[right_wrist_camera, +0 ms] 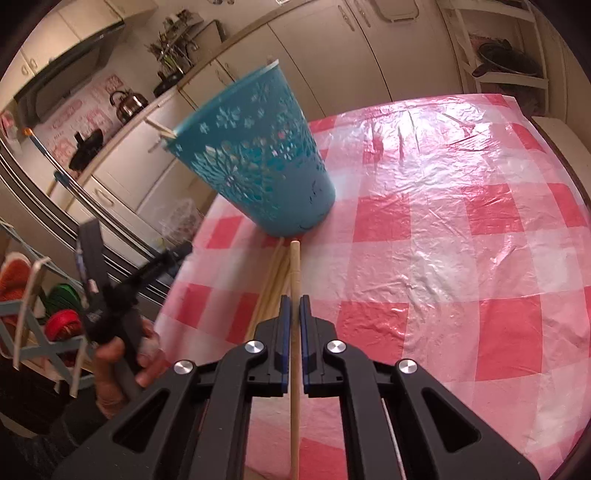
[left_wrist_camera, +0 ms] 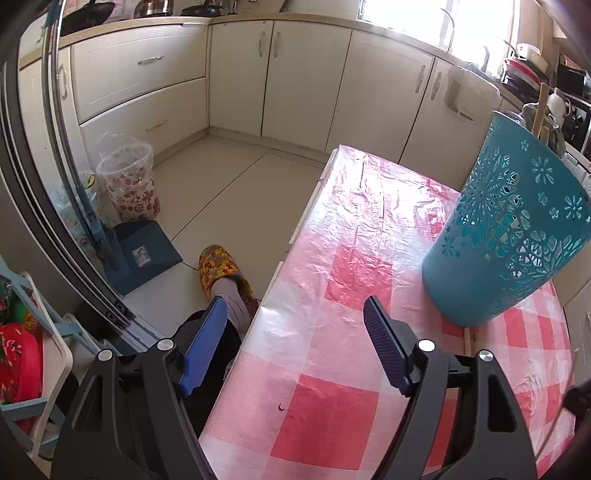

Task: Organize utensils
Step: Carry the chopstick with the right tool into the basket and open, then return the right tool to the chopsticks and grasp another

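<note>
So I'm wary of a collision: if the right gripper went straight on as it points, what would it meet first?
Probably the teal basket's base; the right gripper, shut on a wooden stick, aims there.

A home kitchen is shown: cream cabinets (left_wrist_camera: 303, 74) under a countertop (left_wrist_camera: 129, 27), a kettle (right_wrist_camera: 127, 103), a tiled floor (left_wrist_camera: 229, 192), and a table covered by a checked tablecloth (right_wrist_camera: 443, 221).

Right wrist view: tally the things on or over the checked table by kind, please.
Teal basket: 1
Wooden stick held in the right gripper: 1
Wooden handle poking from the basket rim: 1
Pale sticks lying beside the held one: at least 2, overlapping
Total: at least 5
</note>
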`<move>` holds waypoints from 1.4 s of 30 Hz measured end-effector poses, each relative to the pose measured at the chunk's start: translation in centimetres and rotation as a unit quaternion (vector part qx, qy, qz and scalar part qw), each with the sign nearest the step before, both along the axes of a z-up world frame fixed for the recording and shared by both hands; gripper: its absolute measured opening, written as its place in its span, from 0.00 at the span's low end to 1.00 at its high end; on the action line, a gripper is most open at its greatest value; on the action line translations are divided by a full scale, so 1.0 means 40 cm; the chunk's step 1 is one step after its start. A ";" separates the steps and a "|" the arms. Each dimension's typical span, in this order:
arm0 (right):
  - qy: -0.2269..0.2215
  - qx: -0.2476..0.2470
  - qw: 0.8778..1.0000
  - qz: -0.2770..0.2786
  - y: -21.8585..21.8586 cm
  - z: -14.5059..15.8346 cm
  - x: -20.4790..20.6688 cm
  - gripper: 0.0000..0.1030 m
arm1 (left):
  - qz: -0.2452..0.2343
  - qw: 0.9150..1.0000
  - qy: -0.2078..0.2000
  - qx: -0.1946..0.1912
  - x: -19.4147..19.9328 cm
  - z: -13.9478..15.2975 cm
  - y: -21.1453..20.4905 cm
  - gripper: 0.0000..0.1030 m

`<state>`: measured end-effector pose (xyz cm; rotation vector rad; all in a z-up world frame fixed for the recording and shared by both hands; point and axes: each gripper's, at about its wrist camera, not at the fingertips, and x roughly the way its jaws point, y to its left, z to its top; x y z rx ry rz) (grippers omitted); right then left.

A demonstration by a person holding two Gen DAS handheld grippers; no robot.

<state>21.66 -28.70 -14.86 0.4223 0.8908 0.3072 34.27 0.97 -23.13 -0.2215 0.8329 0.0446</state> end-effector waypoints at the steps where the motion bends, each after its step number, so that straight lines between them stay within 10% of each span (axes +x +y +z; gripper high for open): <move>1: -0.012 0.013 1.000 0.000 -0.003 0.026 0.000 0.05 | -0.002 1.000 -0.001 0.003 -0.001 0.000 -0.003 0.71; 12: -0.183 0.046 0.982 0.015 0.058 0.372 0.050 0.04 | -0.001 1.000 0.002 -0.004 -0.001 -0.004 -0.002 0.70; 23: -0.222 0.003 0.975 -0.001 0.059 0.474 0.159 0.03 | 0.001 1.000 0.006 -0.018 0.004 -0.011 0.013 0.71; 29: -0.175 -0.050 0.983 -0.008 0.043 0.410 0.161 0.06 | 0.002 1.000 0.008 -0.024 0.006 -0.015 0.021 0.71; 32: -0.108 -0.087 0.990 0.016 0.024 0.278 0.138 0.57 | 0.005 1.000 0.009 -0.027 0.007 -0.018 0.024 0.71; 34: -0.066 -0.129 0.987 0.069 0.059 0.193 0.115 0.55 | 0.007 1.000 0.010 -0.028 0.006 -0.019 0.026 0.71; 42: -0.052 -0.297 0.890 0.341 0.383 -0.031 0.010 0.37 | 0.040 0.998 0.008 -0.056 0.001 -0.025 0.067 0.70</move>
